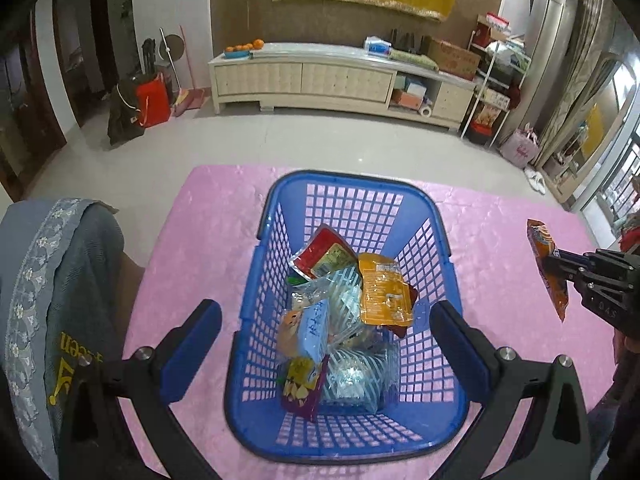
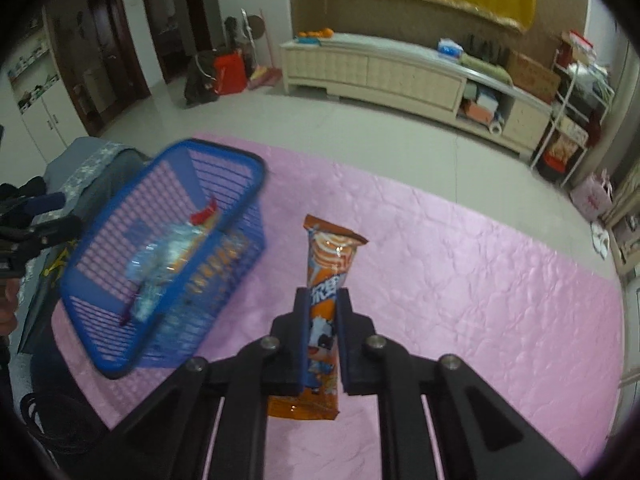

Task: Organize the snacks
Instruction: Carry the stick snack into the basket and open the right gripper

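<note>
Pink quilted surface (image 2: pixel 460 280) is carrying a blue plastic lattice basket (image 1: pixel 436 216); the right hand-held gripper (image 2: pixel 323 304) is clamping an orange snack packet (image 2: pixel 326 256), needing basket delivery; the left hand-held gripper (image 1: pixel 326 316) is hovering wide open, empty.

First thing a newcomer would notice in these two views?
The blue basket full of snack packets, mid pink cloth, with the open left gripper straddling its near end. Next, the orange snack bar clamped in the right gripper, held above the cloth to the basket's right.
</note>
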Demonstrator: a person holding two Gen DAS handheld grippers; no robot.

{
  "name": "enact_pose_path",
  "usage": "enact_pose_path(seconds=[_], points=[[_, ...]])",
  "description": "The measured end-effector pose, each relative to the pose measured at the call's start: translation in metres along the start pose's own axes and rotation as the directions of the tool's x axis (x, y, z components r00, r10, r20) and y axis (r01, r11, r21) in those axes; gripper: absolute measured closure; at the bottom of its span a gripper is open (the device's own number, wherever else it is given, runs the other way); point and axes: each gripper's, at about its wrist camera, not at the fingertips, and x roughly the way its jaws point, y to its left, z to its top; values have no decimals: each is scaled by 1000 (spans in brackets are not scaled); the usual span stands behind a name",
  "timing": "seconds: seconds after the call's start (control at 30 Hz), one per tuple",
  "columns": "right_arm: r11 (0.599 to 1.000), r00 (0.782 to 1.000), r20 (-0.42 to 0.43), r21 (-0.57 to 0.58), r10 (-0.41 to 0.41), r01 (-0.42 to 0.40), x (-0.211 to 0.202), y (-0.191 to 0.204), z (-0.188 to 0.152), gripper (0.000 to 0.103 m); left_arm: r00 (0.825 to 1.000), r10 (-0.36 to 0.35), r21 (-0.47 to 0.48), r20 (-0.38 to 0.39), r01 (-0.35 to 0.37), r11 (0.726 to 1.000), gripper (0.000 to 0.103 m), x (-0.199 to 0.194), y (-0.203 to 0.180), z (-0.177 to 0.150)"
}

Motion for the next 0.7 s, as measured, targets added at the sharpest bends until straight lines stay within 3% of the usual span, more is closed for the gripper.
enact_pose_path(seconds=[0.4,0.7], points=[[997,998,47,-67,47,-44,-19,59,20,87,996,31,47,79,-34,998,0,-43,19,-13],[985,994,1,-133,110,-109,9,118,24,87,997,21,38,71,-24,999,0,-37,43,-22]])
